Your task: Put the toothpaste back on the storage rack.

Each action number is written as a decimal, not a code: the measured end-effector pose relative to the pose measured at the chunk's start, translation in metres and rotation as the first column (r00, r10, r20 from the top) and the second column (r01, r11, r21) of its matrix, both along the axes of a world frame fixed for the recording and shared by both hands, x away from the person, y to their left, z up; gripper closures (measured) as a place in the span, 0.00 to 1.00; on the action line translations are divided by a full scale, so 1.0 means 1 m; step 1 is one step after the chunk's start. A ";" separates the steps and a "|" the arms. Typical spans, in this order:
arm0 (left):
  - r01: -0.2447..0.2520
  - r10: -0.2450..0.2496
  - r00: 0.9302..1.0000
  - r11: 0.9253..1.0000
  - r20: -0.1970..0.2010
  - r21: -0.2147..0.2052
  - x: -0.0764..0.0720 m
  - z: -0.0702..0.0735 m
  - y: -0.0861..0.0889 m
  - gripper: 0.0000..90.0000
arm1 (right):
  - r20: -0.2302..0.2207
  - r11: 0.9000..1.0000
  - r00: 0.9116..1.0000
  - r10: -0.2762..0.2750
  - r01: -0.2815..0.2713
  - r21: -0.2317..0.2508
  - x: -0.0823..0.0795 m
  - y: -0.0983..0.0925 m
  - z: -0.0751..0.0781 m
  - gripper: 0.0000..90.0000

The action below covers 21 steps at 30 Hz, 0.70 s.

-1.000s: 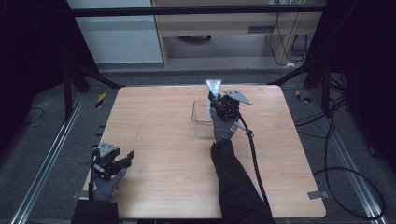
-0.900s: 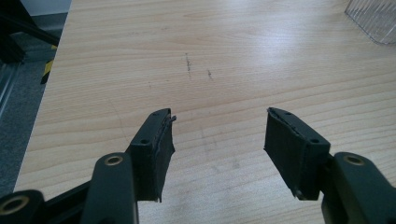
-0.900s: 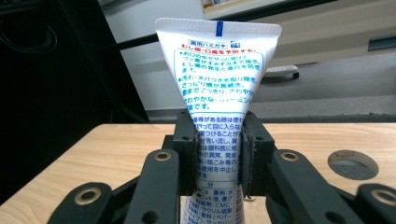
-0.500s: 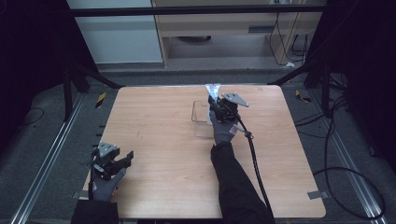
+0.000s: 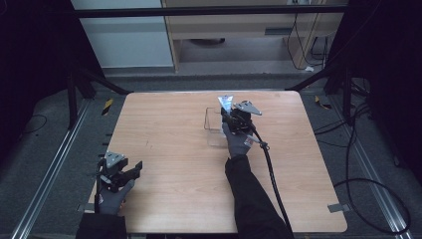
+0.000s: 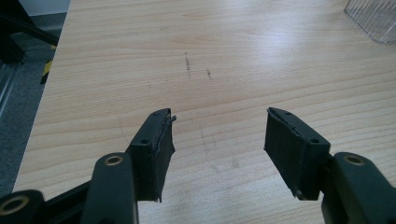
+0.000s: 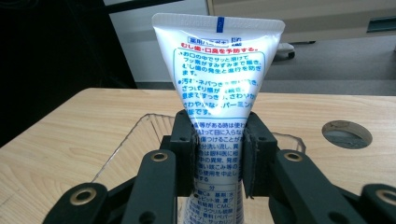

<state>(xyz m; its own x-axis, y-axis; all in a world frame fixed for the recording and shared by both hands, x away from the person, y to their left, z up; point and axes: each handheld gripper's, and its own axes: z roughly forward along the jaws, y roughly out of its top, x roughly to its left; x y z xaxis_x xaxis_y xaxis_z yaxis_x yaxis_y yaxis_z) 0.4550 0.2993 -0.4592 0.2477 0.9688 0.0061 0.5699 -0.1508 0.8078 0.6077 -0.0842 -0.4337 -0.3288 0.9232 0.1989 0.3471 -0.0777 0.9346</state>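
My right gripper (image 7: 218, 140) holds a white toothpaste tube (image 7: 217, 70) upright, crimped end up, with blue and red print facing the camera. Its pads press on the tube's lower body. The jaws have just been opening a little, and the tube is still between them. In the high view the tube (image 5: 225, 103) and right gripper (image 5: 230, 117) stand over a clear plastic tray (image 5: 213, 132) at the table's far middle. The tray's ribbed wall (image 7: 126, 144) lies just beneath the jaws. My left gripper (image 5: 132, 169) rests at the near left corner, open, with nothing between its pads (image 6: 159, 144).
The wooden table (image 5: 169, 149) is bare around the tray. A round cable hole (image 7: 347, 134) sits in the tabletop to the right of the tube. The right gripper's cable (image 5: 271, 169) trails back over the table. A corner of the clear tray (image 6: 373, 18) shows far off.
The right gripper and tube have shifted only slightly over the tray. The left gripper has stayed where it was.
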 end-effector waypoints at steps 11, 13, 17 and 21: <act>-0.001 0.001 1.000 1.000 -0.001 0.000 0.000 0.000 0.000 0.45 | -0.079 0.997 0.996 0.038 -0.043 -0.062 -0.005 0.000 -0.003 0.74; 0.000 0.000 1.000 1.000 0.000 0.000 0.000 0.000 0.000 0.45 | -0.092 0.997 0.995 0.042 -0.047 -0.060 -0.005 -0.001 -0.003 0.73; 0.002 -0.002 1.000 1.000 -0.004 0.002 0.000 -0.001 -0.001 0.45 | -0.105 0.996 0.993 0.044 -0.051 -0.070 -0.005 -0.002 -0.004 0.72; 0.002 -0.002 1.000 1.000 -0.003 0.002 0.000 0.000 -0.001 0.45 | -0.124 0.995 0.991 0.043 -0.054 -0.087 -0.007 -0.001 -0.003 0.70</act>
<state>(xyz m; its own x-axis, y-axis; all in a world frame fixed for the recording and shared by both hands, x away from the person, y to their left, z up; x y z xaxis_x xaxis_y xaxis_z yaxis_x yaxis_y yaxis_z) 0.4548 0.2985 -0.4595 0.2500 0.9682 0.0073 0.5718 -0.1537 0.8059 0.6011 -0.0854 -0.4371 -0.3515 0.9229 0.1574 0.4603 0.0240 0.8874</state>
